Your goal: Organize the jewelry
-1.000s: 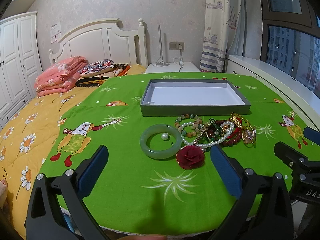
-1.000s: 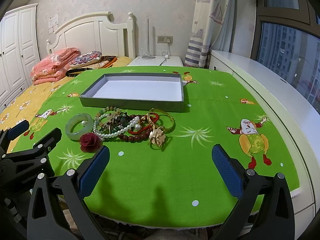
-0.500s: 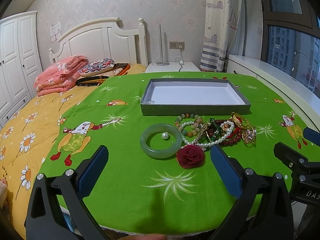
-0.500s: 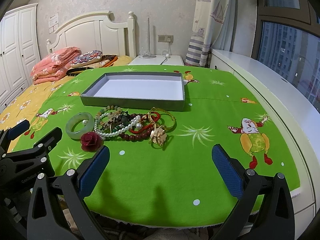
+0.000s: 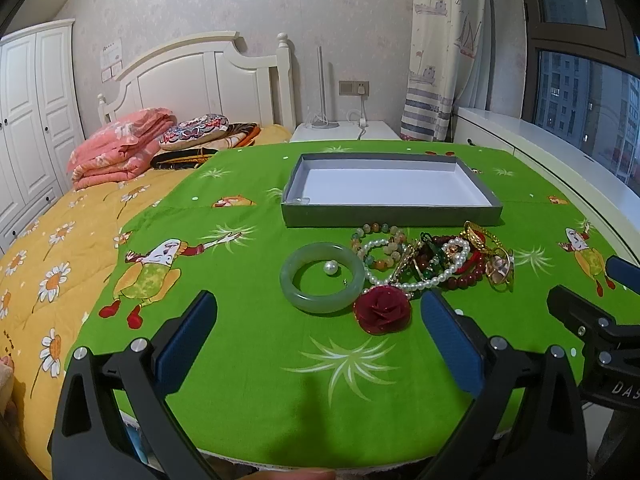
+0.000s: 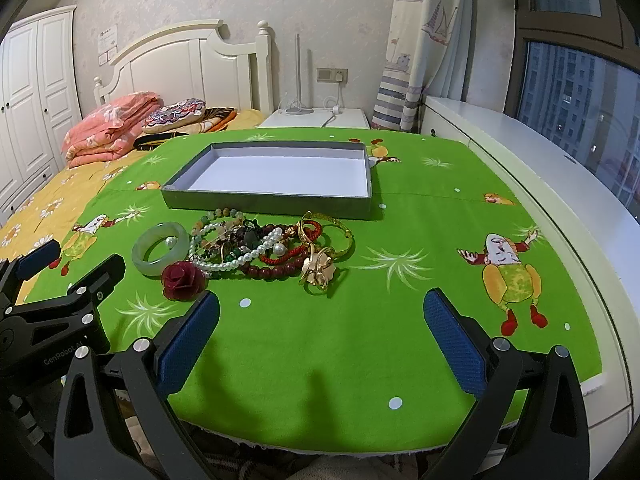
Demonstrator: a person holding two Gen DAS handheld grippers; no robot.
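Note:
A tangled pile of jewelry (image 5: 432, 258) (image 6: 260, 250) lies on the green cloth in front of a shallow grey tray (image 5: 390, 216) (image 6: 268, 202) with a white, bare floor. At the pile's left lie a pale green jade bangle (image 5: 322, 278) (image 6: 160, 254) with a loose pearl (image 5: 331, 267) inside it, and a dark red rose brooch (image 5: 382, 310) (image 6: 182, 276). A gold flower piece (image 6: 318, 270) sits at the pile's right. My left gripper (image 5: 318, 320) is open, just short of the bangle and rose. My right gripper (image 6: 320, 322) is open over bare cloth, nearer than the gold piece.
The green cartoon-print cloth (image 5: 248, 264) covers a round table whose front edge runs just under both grippers. A bed with a yellow quilt (image 5: 48, 248) lies to the left. A white window ledge (image 6: 532, 168) runs along the right.
The right gripper has crept slightly forward toward the jewelry. The left gripper has stayed nearly still. Both remain open.

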